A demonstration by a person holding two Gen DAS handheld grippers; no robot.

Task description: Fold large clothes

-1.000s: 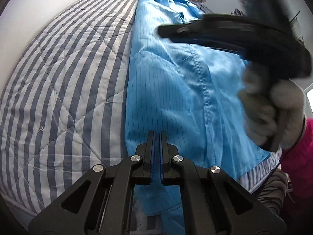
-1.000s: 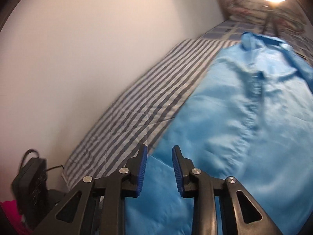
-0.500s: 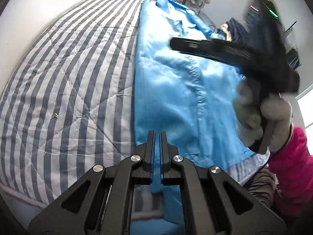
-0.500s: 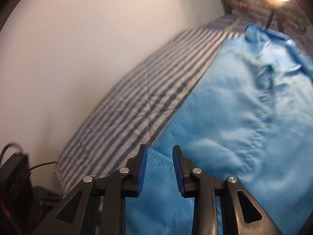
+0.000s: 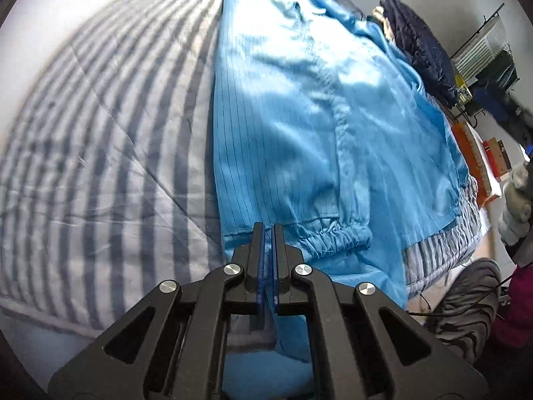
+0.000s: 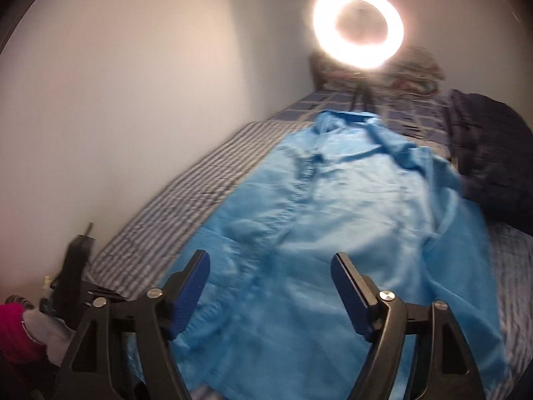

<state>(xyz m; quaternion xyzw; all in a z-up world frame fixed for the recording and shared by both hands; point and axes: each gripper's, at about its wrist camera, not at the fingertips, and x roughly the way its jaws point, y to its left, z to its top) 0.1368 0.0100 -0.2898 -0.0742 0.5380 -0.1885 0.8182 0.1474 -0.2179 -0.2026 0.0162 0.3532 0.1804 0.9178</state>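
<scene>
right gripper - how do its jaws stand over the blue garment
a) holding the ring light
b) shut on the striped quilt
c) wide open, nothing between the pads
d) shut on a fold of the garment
c: in the right wrist view the right gripper has its blue pads far apart, having just opened, with the blue garment lying flat beyond them, ungripped.

Your right wrist view looks straight into a ring light [image 6: 358, 28] at the far end of the bed [image 6: 186, 200], which blows out to white, throws a hazy glow over the wall [image 6: 133, 83] and leaves everything soft with motion blur. Your left wrist view is brighter and cooler, with white glare patches on the sheen of the blue garment [image 5: 299, 100], while the striped bedcover [image 5: 100, 133] on the left smears. Both fisheye pictures bend straight lines and fall to black corners.
</scene>
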